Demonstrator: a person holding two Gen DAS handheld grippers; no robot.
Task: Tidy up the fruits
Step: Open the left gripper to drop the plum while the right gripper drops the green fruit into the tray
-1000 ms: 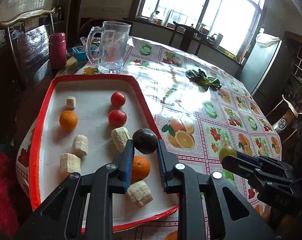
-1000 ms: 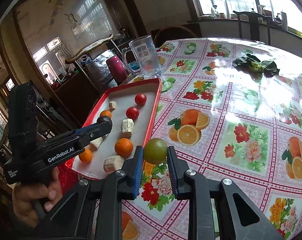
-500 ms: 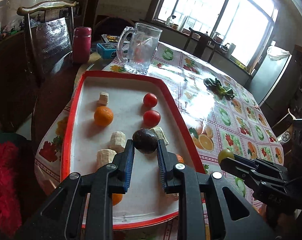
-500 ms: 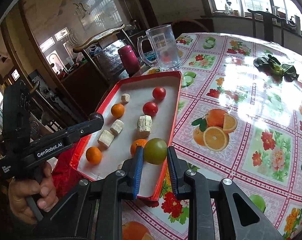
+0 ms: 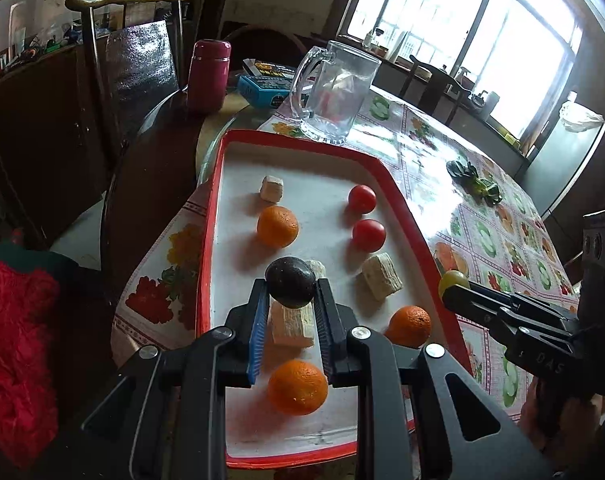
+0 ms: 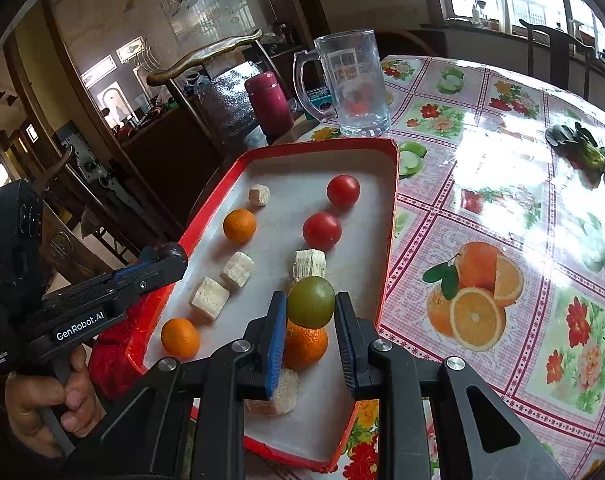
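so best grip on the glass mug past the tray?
Judgement: take the glass mug across its straight body walls, coming from the window side, away from the handle. It stands upright, its handle sticks out toward the maroon flask, and the red tray crowds the near side.

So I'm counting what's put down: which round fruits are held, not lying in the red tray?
The dark purple fruit and the green fruit, each clamped in a gripper.

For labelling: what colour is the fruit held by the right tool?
Green, a round fruit clamped in the right tool; clearest in the right wrist view.
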